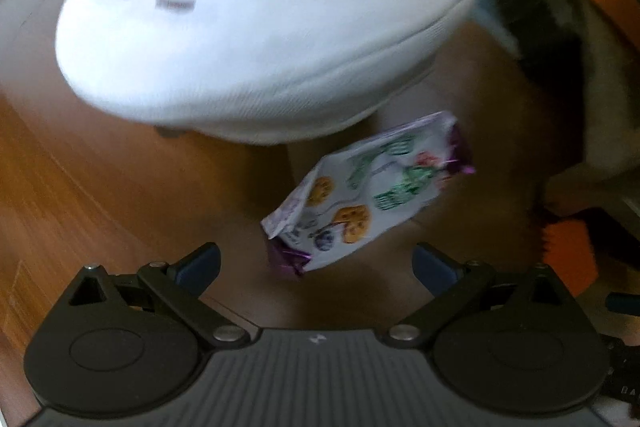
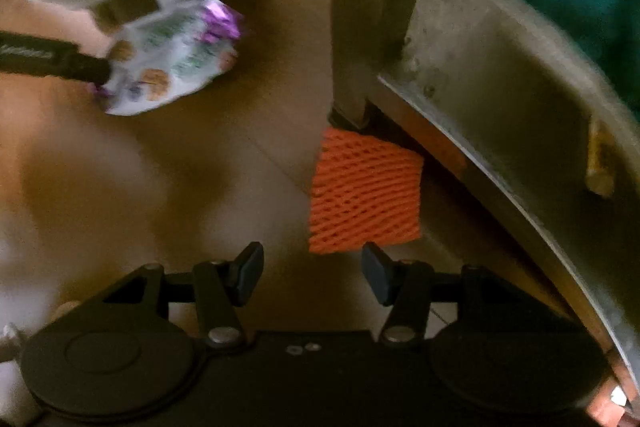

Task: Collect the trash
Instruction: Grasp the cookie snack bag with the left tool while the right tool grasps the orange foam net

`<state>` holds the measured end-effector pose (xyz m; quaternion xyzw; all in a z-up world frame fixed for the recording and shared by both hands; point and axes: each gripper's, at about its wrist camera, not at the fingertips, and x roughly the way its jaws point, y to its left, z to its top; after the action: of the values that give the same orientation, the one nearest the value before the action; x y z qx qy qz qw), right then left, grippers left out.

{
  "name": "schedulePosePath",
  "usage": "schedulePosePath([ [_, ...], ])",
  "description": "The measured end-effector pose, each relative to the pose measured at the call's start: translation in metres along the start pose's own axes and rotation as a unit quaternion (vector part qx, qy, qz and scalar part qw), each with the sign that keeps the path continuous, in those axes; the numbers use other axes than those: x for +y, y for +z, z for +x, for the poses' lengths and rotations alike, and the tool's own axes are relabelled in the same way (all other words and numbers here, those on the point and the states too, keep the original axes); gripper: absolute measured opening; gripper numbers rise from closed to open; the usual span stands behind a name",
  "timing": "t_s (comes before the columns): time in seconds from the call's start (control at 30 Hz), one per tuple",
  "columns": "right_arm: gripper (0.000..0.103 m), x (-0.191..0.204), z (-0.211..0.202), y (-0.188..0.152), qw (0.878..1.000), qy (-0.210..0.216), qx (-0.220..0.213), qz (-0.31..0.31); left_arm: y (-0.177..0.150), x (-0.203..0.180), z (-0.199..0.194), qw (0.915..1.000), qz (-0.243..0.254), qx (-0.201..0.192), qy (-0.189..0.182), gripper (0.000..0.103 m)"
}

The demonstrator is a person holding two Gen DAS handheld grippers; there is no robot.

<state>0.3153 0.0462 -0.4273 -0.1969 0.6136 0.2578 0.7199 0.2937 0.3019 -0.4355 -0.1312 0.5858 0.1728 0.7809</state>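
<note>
The left gripper [image 1: 316, 263] hangs over the wooden floor [image 1: 88, 171] with its jaws spread wide and empty — a crumpled cookie wrapper [image 1: 372, 191] lies just beyond them, near a white stool [image 1: 260, 39]. The right gripper [image 2: 313, 275], jaws partly apart and holding nothing, points down at an orange foam net [image 2: 364, 191] lying beside a furniture leg [image 2: 360, 59].

Crumpled cookie wrapper [image 1: 370, 193] and orange foam net [image 2: 366, 193] lie on floor.

floor [image 1: 80, 167]: glossy wood planks. cookie wrapper [image 1: 360, 187] on the floor: shiny crinkled foil-plastic. orange foam net [image 2: 366, 191], near the wrapper: matt, open mesh. cushion [image 1: 260, 47] above the wrapper: white woven cloth.
</note>
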Motion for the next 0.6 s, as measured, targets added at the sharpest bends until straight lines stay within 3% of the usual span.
schedulePosePath([
  [0.23, 0.055, -0.011, 0.039, 0.013, 0.999, -0.013, 0.012, 0.032, -0.001, 0.014, 0.038, 0.9983, -0.056, 0.01, 0.015, 0.1],
  [0.6, 0.053, -0.01, 0.06, 0.017, 0.999, -0.022, 0.013, 0.021, -0.001, 0.018, 0.063, 0.9962, -0.079, 0.036, 0.004, 0.04],
])
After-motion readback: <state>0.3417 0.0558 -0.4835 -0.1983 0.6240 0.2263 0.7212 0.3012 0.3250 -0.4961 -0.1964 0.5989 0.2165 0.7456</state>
